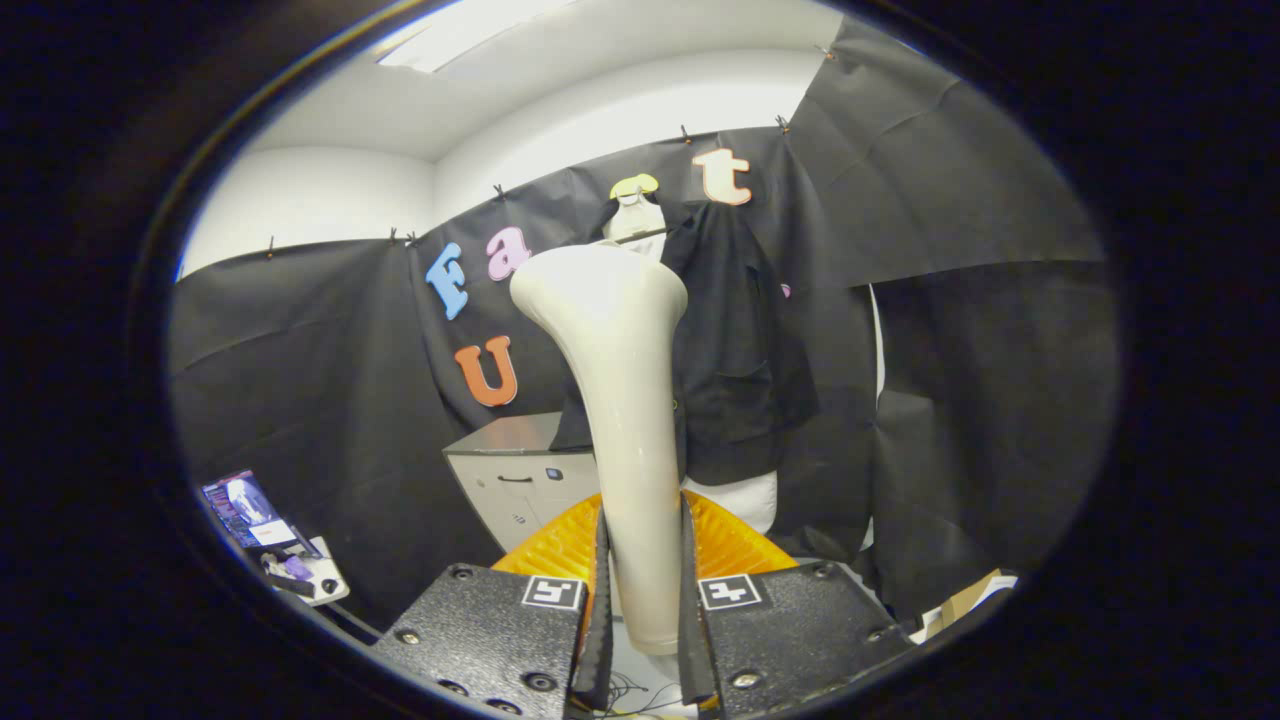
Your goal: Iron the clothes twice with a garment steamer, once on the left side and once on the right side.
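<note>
My gripper (645,590) is shut on the handle of a cream garment steamer (620,400), with both fingers pressing its sides. The steamer stands upright between them, and its wide head rises toward the garment. A dark shirt (735,350) hangs on a white hanger (637,218) against the booth wall, just beyond and right of the steamer's head. The steamer hides the left part of the shirt. I cannot tell whether the head touches the cloth.
A grey cabinet (515,480) stands under the shirt to the left. A white form (745,500) shows below the shirt's hem. A low surface with small items (275,545) lies at the far left, and a cardboard box (965,600) at the far right.
</note>
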`<control>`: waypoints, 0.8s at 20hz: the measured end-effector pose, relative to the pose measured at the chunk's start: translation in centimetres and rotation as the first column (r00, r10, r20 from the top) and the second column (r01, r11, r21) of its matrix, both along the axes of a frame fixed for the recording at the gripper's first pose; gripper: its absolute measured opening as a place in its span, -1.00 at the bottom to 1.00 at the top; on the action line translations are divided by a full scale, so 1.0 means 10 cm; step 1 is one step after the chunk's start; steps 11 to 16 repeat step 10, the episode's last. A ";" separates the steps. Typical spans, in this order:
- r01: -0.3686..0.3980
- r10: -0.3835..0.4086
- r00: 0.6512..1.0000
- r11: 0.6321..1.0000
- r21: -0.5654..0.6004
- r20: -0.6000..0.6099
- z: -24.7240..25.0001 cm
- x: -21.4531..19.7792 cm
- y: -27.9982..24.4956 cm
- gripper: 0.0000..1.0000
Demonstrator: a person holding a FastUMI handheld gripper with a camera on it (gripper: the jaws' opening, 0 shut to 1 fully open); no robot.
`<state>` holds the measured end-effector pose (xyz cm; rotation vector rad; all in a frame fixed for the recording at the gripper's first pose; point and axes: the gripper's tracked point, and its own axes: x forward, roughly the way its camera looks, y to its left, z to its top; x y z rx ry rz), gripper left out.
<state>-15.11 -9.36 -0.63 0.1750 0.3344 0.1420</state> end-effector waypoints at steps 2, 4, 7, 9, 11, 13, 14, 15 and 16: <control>-0.012 0.012 1.000 1.000 0.015 -0.005 -0.02 -0.10 -0.01 -0.42; -0.011 0.012 1.000 1.000 0.020 -0.010 -0.06 -0.17 -0.07 -0.42; 0.001 -0.001 1.000 1.000 0.023 -0.013 -0.10 -0.22 -0.14 -0.42; 0.009 -0.009 1.000 1.000 0.020 -0.009 -0.11 -0.25 -0.20 -0.42; 0.013 -0.013 1.000 1.000 0.018 -0.008 -0.12 -0.25 -0.22 -0.42; 0.013 -0.013 1.000 1.000 0.018 -0.008 -0.12 -0.25 -0.22 -0.42; 0.013 -0.013 1.000 1.000 0.018 -0.008 -0.12 -0.25 -0.22 -0.42; 0.013 -0.013 1.000 1.000 0.018 -0.008 -0.12 -0.25 -0.22 -0.42; 0.013 -0.013 1.000 1.000 0.018 -0.008 -0.12 -0.25 -0.22 -0.42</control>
